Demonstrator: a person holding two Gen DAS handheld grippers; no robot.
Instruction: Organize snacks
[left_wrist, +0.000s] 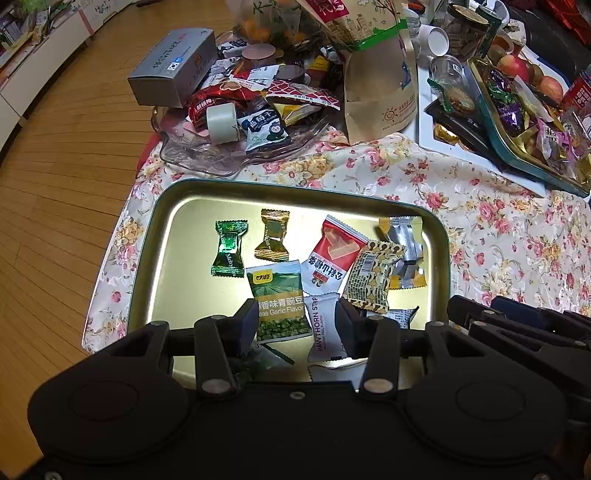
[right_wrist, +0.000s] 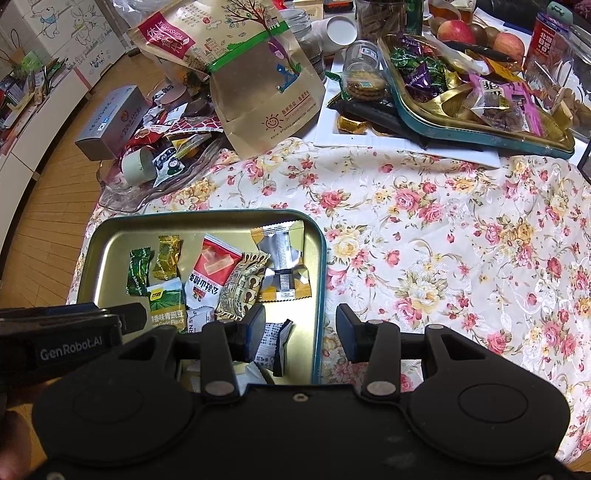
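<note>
A gold tin tray (left_wrist: 295, 189) with a teal rim (right_wrist: 207, 213) lies on the floral cloth. It holds several wrapped snacks: a green candy (left_wrist: 229, 249), a gold candy (left_wrist: 273, 240), a red hawthorn packet (left_wrist: 332, 251), a green pea packet (left_wrist: 279, 295), a white Hawthorn Strip packet (left_wrist: 325, 325) and a silver-yellow packet (left_wrist: 404, 243). My left gripper (left_wrist: 298, 328) hangs open above the pea and Hawthorn Strip packets, pads clear of them. My right gripper (right_wrist: 301, 334) is open and straddles the tray's right rim, one finger inside and one outside.
A glass dish (left_wrist: 207, 155) piled with snacks, a grey box (left_wrist: 173, 66) and a kraft paper bag (left_wrist: 376, 74) stand behind the tray. A second tin (right_wrist: 480, 125) full of candies rests on a white tray (right_wrist: 406, 147) at the back right. Wooden floor (left_wrist: 55, 166) lies past the table's left edge.
</note>
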